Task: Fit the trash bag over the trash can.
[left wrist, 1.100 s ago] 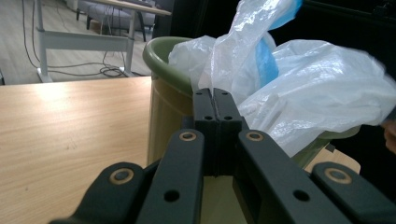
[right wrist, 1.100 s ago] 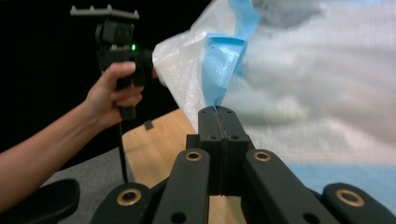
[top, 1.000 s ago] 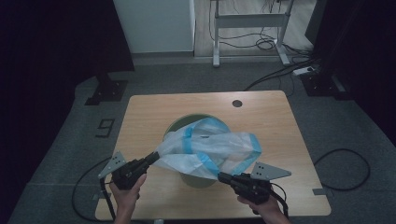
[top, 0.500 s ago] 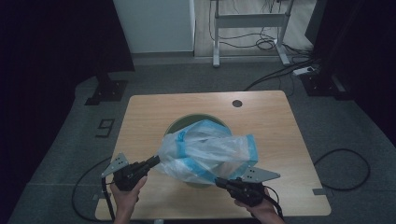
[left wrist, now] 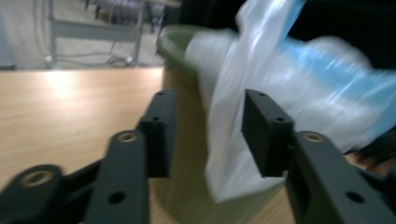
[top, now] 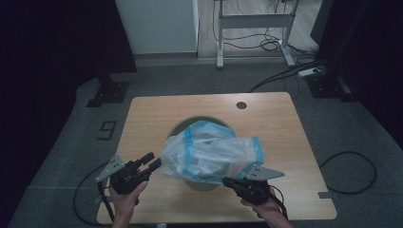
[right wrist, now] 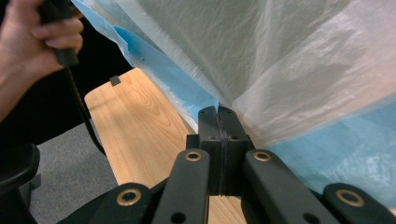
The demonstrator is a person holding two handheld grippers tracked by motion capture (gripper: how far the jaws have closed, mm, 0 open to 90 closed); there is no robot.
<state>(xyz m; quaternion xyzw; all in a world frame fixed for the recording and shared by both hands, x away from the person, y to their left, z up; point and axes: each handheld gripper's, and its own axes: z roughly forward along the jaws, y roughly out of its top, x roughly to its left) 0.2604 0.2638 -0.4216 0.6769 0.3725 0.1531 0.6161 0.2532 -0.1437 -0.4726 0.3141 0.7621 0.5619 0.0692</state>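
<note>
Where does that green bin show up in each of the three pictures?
High view: the green bin sits mid-table, mostly covered by the plastic bag.
Left gripper view: its wall rises at centre, behind the open jaws.
Right gripper view: I cannot make it out behind the bag.
Shared landmark: the wooden table.

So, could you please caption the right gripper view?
Right claw shut on the plastic bag above the wooden table.
</note>
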